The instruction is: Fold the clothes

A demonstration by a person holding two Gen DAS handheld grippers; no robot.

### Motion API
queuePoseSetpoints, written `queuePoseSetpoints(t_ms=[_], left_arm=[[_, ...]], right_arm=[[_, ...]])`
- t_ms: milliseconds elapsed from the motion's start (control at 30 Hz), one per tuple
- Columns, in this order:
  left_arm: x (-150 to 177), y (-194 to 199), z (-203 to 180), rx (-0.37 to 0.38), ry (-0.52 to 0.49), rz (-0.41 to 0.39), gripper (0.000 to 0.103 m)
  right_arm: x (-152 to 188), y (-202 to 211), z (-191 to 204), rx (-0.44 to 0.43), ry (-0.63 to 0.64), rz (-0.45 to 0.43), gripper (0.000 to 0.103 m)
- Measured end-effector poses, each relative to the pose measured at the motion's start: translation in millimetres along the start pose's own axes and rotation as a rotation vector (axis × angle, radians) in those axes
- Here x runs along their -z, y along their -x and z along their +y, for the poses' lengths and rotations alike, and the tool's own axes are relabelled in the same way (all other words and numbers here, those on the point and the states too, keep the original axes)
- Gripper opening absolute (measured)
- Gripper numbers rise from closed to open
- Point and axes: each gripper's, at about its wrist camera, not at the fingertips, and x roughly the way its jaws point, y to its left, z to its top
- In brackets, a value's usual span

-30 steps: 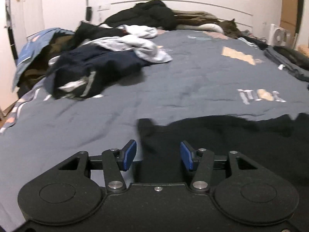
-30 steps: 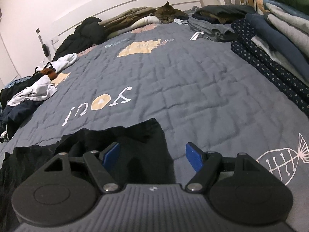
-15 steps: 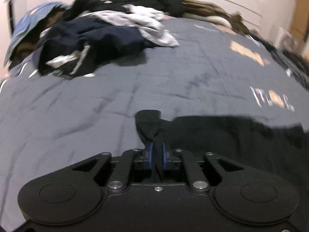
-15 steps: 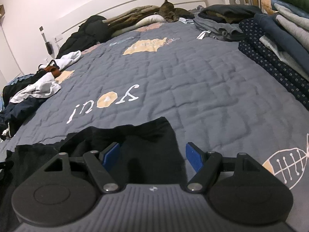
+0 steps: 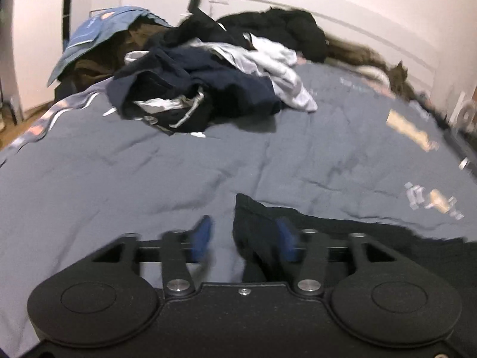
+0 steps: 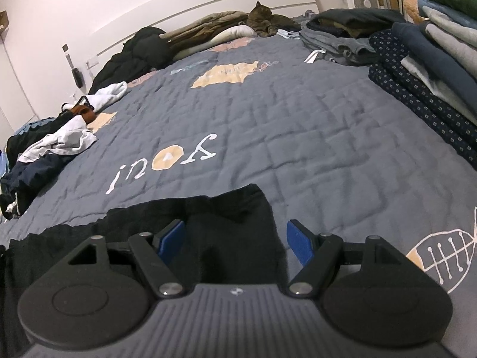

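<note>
The black garment [image 6: 226, 217] lay flat on the grey quilt [image 6: 298, 137] at the bed's near edge. The left gripper [image 5: 243, 238] had its jaws apart, seemingly straddling the garment's corner, though blur obscured contact. The right gripper [image 6: 235, 238] hovered over the cloth, jaws wide apart.
</note>
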Motion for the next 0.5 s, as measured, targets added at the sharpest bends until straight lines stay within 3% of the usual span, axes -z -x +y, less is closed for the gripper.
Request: queuePoseSetpoints(t_ms=[200, 400, 500], left_arm=[[29.5, 69.9, 19.4, 0.086, 0.025, 0.053, 0.058], [49.7, 119.3, 38.6, 0.142, -0.089, 0.130, 0.059], [60.8, 134.4, 48.5, 0.212, -0.094, 0.159, 0.059]], right_arm=[[0.0, 9.2, 11.9, -0.022, 0.037, -0.008, 0.075], [3.0, 39.2, 30.0, -0.062, 0.061, -0.044, 0.075], [11.1, 62.5, 36.9, -0.088, 0.055, -0.054, 0.075]])
